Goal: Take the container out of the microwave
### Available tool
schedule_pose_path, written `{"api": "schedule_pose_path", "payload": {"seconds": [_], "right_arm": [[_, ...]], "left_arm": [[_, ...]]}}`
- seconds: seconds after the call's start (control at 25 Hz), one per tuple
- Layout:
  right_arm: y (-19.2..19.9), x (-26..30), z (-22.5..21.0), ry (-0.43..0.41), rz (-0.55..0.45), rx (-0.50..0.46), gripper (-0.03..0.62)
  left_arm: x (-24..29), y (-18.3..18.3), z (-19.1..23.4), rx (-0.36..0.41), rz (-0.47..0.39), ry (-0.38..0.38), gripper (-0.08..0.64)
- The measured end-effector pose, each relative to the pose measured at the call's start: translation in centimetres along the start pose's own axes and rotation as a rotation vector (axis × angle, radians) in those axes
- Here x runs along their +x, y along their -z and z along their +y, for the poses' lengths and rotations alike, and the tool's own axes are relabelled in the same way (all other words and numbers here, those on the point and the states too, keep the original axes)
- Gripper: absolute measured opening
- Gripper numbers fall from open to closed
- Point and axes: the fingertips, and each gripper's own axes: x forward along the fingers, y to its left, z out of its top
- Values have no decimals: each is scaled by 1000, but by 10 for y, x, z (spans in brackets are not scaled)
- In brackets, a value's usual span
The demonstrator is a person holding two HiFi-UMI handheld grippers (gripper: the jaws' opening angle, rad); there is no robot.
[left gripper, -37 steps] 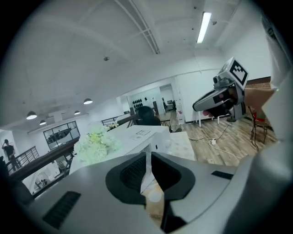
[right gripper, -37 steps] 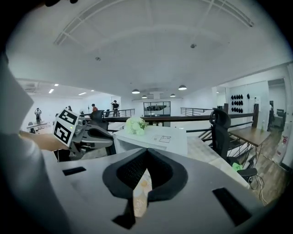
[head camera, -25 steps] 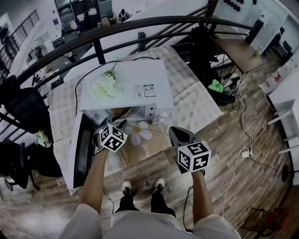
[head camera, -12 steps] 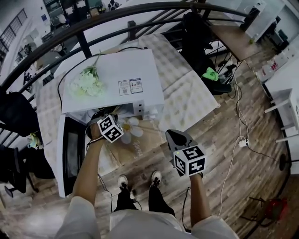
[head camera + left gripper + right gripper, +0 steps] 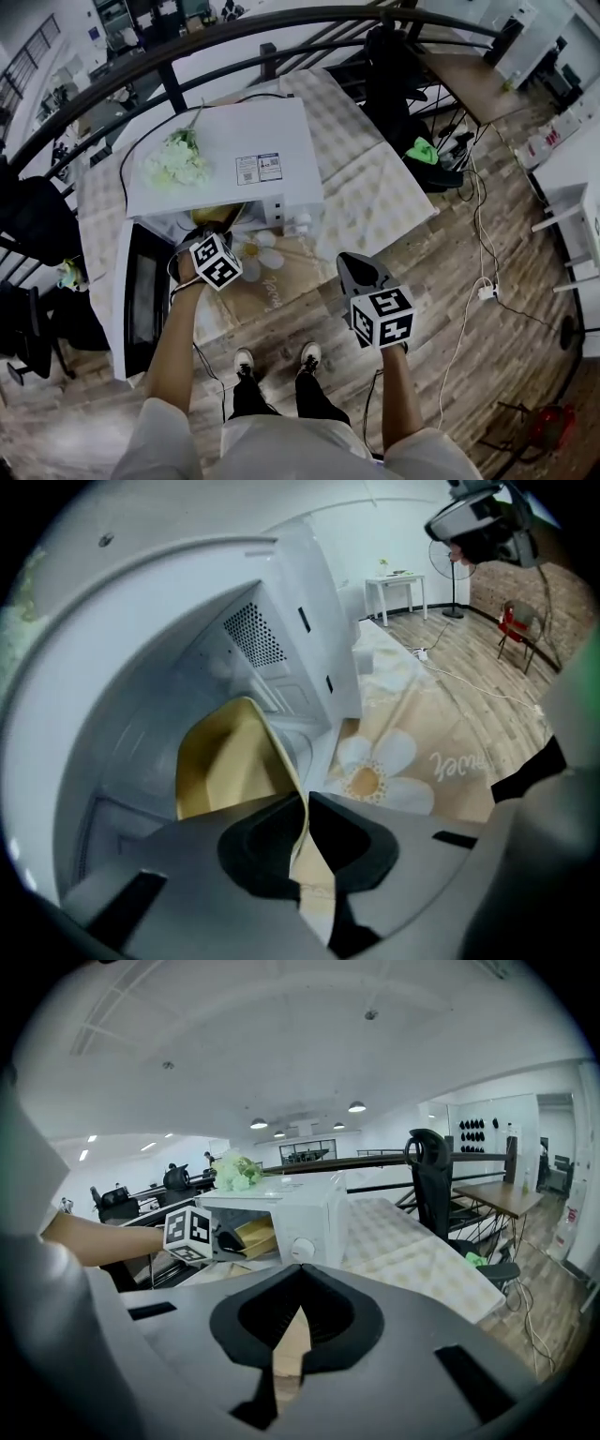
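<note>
A white microwave (image 5: 225,159) stands on the table with its door (image 5: 141,300) swung open to the left. Inside sits a yellow container (image 5: 225,761), glimpsed from above (image 5: 211,216) and from the right gripper view (image 5: 251,1234). My left gripper (image 5: 307,799) reaches into the opening (image 5: 204,239); its jaws are closing, and the container's thin near rim runs between the pads, which pinch it. My right gripper (image 5: 356,267) hangs in front of the table, away from the microwave, with its tips (image 5: 300,1269) shut together on nothing.
White flowers (image 5: 176,161) lie on top of the microwave. A beige cloth with a daisy print (image 5: 258,251) covers the table in front of it. A dark railing (image 5: 281,56) curves behind, and a black chair (image 5: 394,66) stands at the back right.
My left gripper has sunk lower into the microwave opening, down to the container. My right gripper has drifted slightly lower in front of the table.
</note>
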Motion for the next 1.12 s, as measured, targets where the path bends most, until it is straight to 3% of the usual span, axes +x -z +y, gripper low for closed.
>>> {"api": "schedule_pose_path", "payload": {"seconds": [0.2,0.44,0.72,0.88,1.12], "right_arm": [[-21,-13,4,-8,-34,-64,12],[-43,-29,25,-32,-38,-261,14],[-86,-46,54,-57,-130,-297,14],[-109,-57,76,-63,-184,-313,14],[-139,-68,119,-78,-252,-390,14]], "left_arm": [[-50,-5,-26,-86,-69,10,41],[-108,-2,-51,-248,-156,-21,41],[-169,16,-73,-313,-194,-45,41],[-213,15,-62,-361,-297,-80,38],[-296,13,-8,-478,-506,-208,37]]}}
